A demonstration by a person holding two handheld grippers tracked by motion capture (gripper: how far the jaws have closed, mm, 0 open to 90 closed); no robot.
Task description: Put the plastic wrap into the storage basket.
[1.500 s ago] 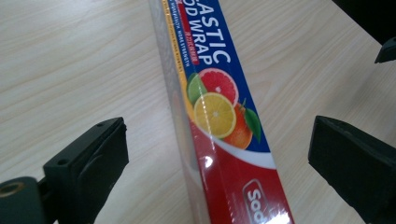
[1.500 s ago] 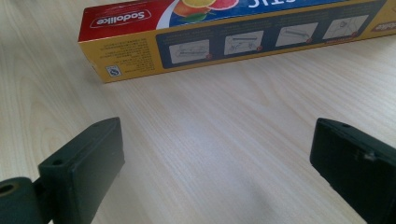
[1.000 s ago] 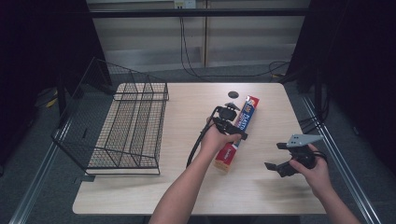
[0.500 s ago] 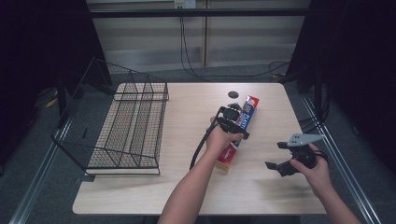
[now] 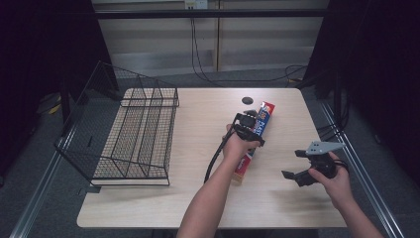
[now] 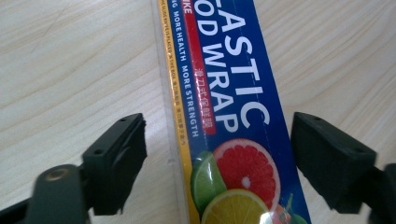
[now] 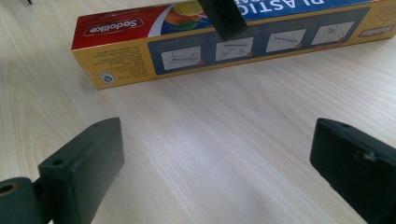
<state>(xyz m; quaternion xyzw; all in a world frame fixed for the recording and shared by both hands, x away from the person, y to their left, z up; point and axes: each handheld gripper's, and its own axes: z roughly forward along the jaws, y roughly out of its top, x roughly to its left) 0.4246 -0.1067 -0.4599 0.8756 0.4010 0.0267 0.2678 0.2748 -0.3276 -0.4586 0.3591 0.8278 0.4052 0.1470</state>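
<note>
A long plastic-wrap box (image 5: 243, 164), blue and red on top with yellow sides, lies flat on the table right of centre. My left gripper (image 5: 247, 130) points down over its middle, one jaw on each long side. In the left gripper view the box (image 6: 233, 107) lies between the jaws of the left gripper (image 6: 219, 163). They have just been closing, and a strip of table still shows beside the left pad. My right gripper (image 5: 293, 164) is held open low over bare wood to the right, facing the box's yellow side (image 7: 140, 51).
A black wire basket rack (image 5: 133, 134) stands on the left half of the table (image 5: 198, 203). A small black round disc (image 5: 247, 100) lies just beyond the box's far end. The left gripper's cable trails back toward the front edge.
The left gripper has come down a little over the box and its jaws have narrowed around it. The right hand and the box have stayed in place.
</note>
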